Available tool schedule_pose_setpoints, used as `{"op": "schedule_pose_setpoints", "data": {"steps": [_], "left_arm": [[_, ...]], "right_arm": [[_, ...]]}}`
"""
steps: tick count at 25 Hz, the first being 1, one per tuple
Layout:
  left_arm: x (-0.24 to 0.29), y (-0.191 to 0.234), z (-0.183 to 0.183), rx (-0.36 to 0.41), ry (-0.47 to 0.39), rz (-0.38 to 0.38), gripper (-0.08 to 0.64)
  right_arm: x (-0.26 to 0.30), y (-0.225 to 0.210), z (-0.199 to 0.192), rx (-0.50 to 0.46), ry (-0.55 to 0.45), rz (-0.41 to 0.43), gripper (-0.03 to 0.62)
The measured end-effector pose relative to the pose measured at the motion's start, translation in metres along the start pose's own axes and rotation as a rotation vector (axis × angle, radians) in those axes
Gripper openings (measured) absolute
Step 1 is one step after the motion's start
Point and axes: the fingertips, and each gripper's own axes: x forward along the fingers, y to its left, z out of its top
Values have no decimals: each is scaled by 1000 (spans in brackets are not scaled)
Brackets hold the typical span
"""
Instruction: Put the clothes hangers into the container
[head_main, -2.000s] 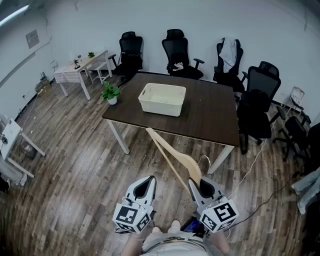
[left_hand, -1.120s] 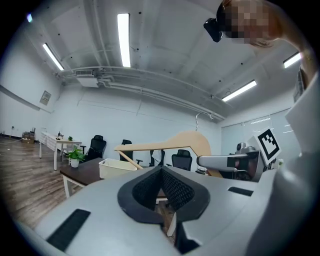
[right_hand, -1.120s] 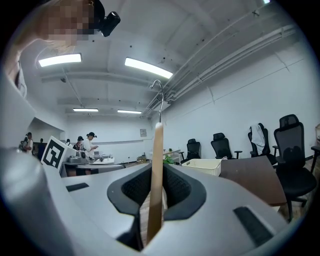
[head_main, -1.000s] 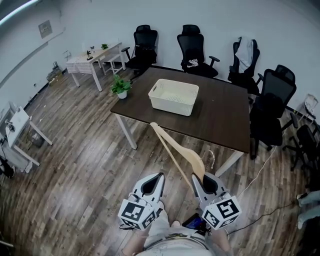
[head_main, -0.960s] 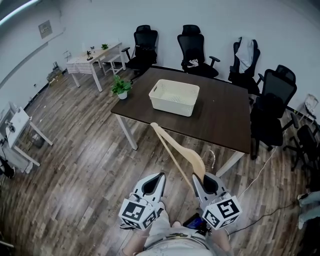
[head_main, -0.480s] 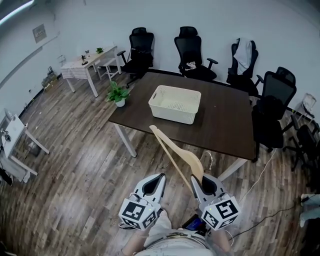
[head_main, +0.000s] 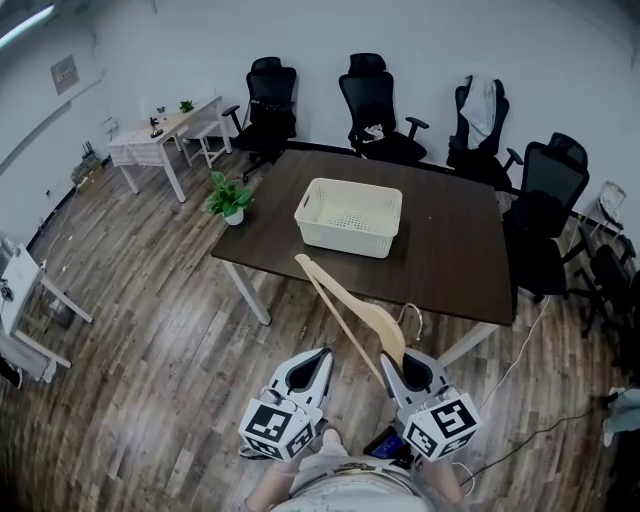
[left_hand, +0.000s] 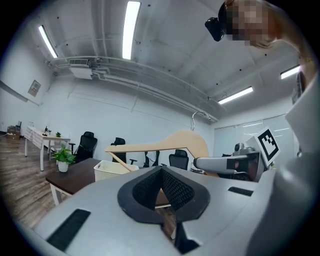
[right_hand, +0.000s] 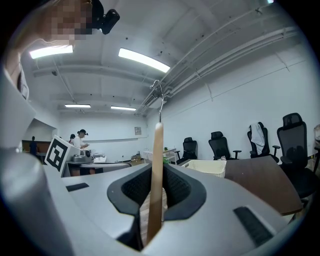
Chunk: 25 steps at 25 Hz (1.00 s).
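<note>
Holding one wooden hanger (head_main: 345, 310) is as far as the job looks to have got: the right claw (head_main: 400, 365) is closed on the hanger's lower edge, with the wood standing upright between its pads and the wire hook on top. The hanger's long arm reaches out towards the worktop (head_main: 450, 250). The left claw (head_main: 310, 362) is beside it with its jaws together and nothing between them. Both are over the floor (head_main: 150, 340), on the near side of the worktop and well apart from the basket (head_main: 349, 216), which sits on the dark surface near the middle. From the head view the basket looks empty, so I judge that no hanger has gone in yet. What is left is to close the gap, bring the hanger over the basket's rim and let it go inside. No other hangers show in these views, so I cannot tell how many more remain.
</note>
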Motion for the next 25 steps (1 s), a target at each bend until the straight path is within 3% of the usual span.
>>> {"op": "schedule_pose_setpoints", "data": {"steps": [15, 25], "left_arm": [[4, 47, 3, -12, 11, -15, 11], [33, 70, 5, -23, 13, 11, 11]], "right_arm": [[44, 3, 0, 18, -7, -32, 60], [71, -24, 5, 22, 5, -24, 60]]}}
